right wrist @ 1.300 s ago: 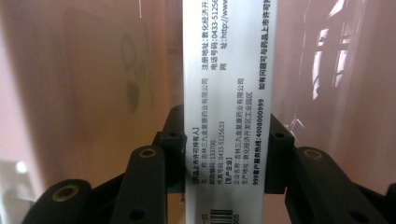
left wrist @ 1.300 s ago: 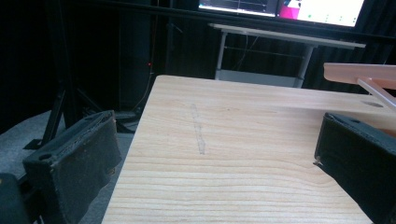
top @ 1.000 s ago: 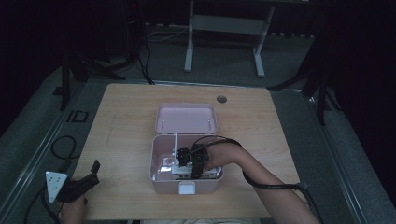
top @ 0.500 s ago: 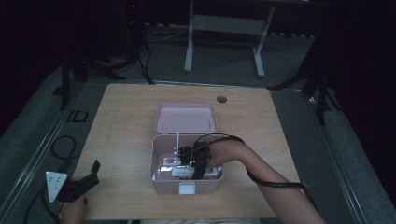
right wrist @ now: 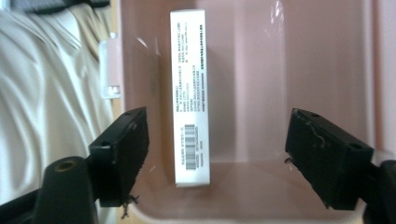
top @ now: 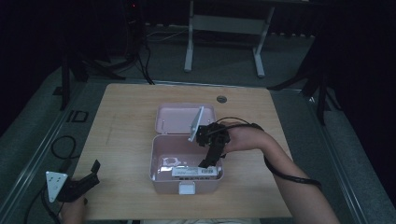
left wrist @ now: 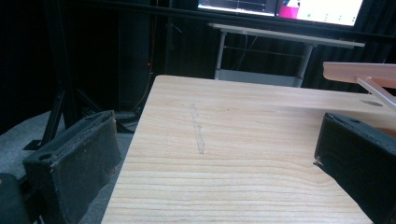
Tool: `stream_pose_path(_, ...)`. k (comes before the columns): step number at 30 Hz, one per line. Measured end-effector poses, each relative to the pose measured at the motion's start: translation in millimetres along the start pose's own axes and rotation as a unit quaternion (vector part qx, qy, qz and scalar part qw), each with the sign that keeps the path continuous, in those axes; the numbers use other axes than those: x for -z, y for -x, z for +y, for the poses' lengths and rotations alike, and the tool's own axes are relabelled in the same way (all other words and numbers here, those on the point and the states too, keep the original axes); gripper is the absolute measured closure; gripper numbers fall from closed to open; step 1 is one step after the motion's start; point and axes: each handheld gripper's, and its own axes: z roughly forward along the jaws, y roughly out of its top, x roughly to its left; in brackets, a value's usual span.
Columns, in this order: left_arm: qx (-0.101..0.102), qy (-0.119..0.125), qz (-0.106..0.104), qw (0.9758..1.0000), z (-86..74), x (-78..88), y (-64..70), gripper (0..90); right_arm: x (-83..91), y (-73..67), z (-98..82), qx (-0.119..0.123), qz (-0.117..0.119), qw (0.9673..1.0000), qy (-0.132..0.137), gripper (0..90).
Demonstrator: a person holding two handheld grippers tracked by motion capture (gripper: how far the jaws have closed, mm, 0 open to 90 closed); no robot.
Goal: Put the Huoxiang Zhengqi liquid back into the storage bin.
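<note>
high view: pink bin open on the table, lid laid back behind it. white carton lying along the bin's near wall. right tool dipped into the bin just above the carton, gripping nothing. left tool idle at the near left corner of the table, well apart from the bin.

left gripper view: left tool spread wide over bare table, nothing between the jaws.

right gripper view: right tool wide open, carton between the jaws but nearer the left one, untouched. probably light, thin card, likely to dent under a hard squeeze; printed faces perhaps slick. best taken across the narrow width near mid-length, gently.
</note>
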Motion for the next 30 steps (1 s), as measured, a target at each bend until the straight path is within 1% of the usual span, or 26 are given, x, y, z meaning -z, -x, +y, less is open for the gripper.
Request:
stream_pose_path(1, 0.0, 0.0, 0.0, 1.0, 0.0, 0.0, 0.0, 0.2, 5.2, 2.0, -4.5, -0.003, 0.002, 0.9999, 0.014, 17.8)
stream_pose_path(4, 0.0, 0.0, 0.0, 1.0, 0.0, -0.1, 0.1, 0.2, 15.0, 5.1, -15.8, -0.009, -0.013, 0.9995, 0.028, 13.6)
stream_pose_path(5, 0.0, 0.0, 0.0, 1.0, 0.0, -0.1, 0.1, 0.2, 18.3, 6.9, -20.1, -0.01, -0.022, 0.9991, 0.036, 13.8)
stream_pose_path(8, 0.0, 0.0, 0.0, 1.0, 0.0, 0.0, 0.2, 0.2, 27.4, 12.9, -34.2, -0.026, -0.037, 0.9977, 0.049, 13.7)
stream_pose_path(12, 0.0, 0.0, 0.0, 1.0, 0.0, -0.1, 0.3, 0.2, 36.6, 19.9, -54.5, -0.043, -0.058, 0.9952, 0.066, 13.7)
stream_pose_path(15, -0.001, -0.001, 0.001, 1.0, 0.1, -0.2, 0.5, 0.2, 40.6, 24.1, -70.3, -0.052, -0.08, 0.9922, 0.079, 13.6)
stream_pose_path(16, -0.001, -0.001, 0.0, 1.0, 0.1, -0.3, 0.5, 0.2, 40.9, 26.0, -75.5, -0.058, -0.081, 0.9917, 0.081, 13.6)
stream_pose_path(18, -0.002, -0.001, 0.001, 1.0, 0.1, -0.4, 0.7, 0.2, 39.8, 28.9, -85.2, -0.064, -0.094, 0.9895, 0.089, 13.6)
stream_pose_path(19, -0.002, -0.001, 0.001, 1.0, 0.1, -0.4, 0.7, 0.2, 38.3, 30.6, -89.8, -0.07, -0.095, 0.9888, 0.091, 13.6)
stream_pose_path(20, -0.002, -0.001, 0.001, 1.0, 0.1, -0.4, 0.7, 0.2, 38.3, 30.6, -89.8, -0.07, -0.095, 0.9888, 0.091, 13.6)
stream_pose_path(22, -0.002, -0.001, 0.001, 1.0, 0.0, -0.2, 0.7, 0.2, 31.5, 35.5, -103.5, -0.079, -0.104, 0.9873, 0.09, 13.6)
stream_pose_path(24, -0.002, -0.001, 0.001, 1.0, 0.0, -0.2, 0.7, 0.2, 26.2, 39.1, -112.1, -0.092, -0.097, 0.9867, 0.093, 13.5)
stream_pose_path(26, -0.002, -0.001, 0.0, 1.0, 0.0, -0.4, 0.8, 0.2, 19.5, 42.7, -122.1, -0.1, -0.102, 0.9852, 0.094, 13.5)
stream_pose_path(27, -0.002, -0.001, 0.0, 1.0, 0.0, -0.4, 0.8, 0.2, 14.0, 46.5, -129.7, -0.112, -0.098, 0.9839, 0.098, 13.4)
stream_pose_path(30, -0.002, -0.001, 0.001, 1.0, 0.0, -0.4, 0.8, 0.2, 1.5, 53.4, -143.8, -0.133, -0.102, 0.9794, 0.113, 11.2)
